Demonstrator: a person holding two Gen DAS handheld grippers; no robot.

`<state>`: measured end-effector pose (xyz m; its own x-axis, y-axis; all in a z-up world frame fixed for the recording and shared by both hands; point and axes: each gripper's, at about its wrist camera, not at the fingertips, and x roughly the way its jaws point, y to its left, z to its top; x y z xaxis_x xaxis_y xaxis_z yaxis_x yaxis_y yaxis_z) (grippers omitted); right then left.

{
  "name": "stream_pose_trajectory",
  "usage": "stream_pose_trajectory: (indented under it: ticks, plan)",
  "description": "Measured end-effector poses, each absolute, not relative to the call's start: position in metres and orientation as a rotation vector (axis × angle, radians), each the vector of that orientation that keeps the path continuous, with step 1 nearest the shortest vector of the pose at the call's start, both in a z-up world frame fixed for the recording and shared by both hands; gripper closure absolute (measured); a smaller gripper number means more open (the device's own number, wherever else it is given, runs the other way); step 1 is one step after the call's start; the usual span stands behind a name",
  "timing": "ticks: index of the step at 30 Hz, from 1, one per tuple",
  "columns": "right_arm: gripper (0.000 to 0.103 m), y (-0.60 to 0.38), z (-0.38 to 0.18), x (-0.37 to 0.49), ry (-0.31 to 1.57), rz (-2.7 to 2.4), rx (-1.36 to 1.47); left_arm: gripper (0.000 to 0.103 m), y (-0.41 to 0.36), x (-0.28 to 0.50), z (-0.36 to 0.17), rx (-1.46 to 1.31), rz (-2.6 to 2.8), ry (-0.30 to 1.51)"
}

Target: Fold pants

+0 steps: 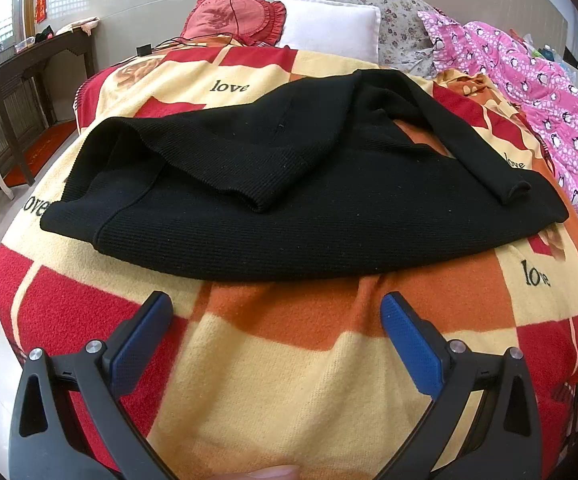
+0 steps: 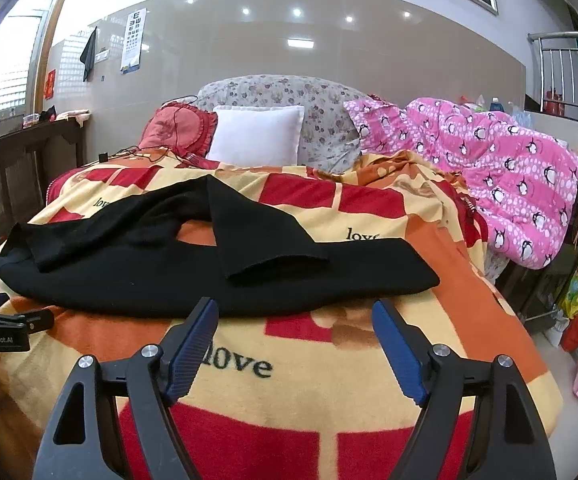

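**Black pants lie on the blanket, both grippers empty**

The pants [image 1: 301, 200] are spread across the middle of the checked blanket [image 1: 269, 380], which covers the bed. They are black and ribbed. They are partly folded: one leg lies over the wide lower part, and its cuff [image 2: 273, 266] rests on top of the fabric. Another leg [image 1: 469, 148] runs toward the far side of the blanket, and a patch of blanket shows between the layers.

The left gripper [image 1: 277, 316] hangs over the near part of the blanket, just in front of the pants' edge. Its blue pads [image 1: 409, 344] stand wide apart and nothing is between them. The right gripper [image 2: 295, 322] is also over the near part of the blanket. Its fingers are wide apart too and hold nothing; the tips are very close to the pants' near edge, but I cannot tell if they touch it.

Beyond the blanket a white pillow [image 2: 257, 140] and a red pillow [image 2: 181, 128] lean on the headboard. A pink quilt [image 2: 501, 172] is heaped at the blanket's right side.
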<state>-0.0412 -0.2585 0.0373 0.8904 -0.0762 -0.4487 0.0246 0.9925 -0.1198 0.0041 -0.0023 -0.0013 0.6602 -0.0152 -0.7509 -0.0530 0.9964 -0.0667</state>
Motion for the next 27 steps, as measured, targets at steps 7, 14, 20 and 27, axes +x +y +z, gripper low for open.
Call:
stream_pose_trajectory:
  ticks: [7,14,20,27]
  plan:
    - [0.021,-0.257,0.039,-0.043,0.46,-0.05,-0.1,0.0,-0.004,0.008,-0.002,-0.087,0.022,0.85]
    - [0.02,-0.253,0.042,-0.05,0.436,-0.044,-0.1,0.0,-0.003,0.004,-0.002,-0.088,0.017,0.849]
    - [0.02,-0.251,0.041,-0.046,0.445,-0.057,-0.13,0.0,-0.004,0.005,-0.003,-0.088,0.018,0.847]
    - [0.02,-0.25,0.038,-0.043,0.444,-0.062,-0.131,0.0,-0.002,0.005,-0.002,-0.087,0.018,0.845]
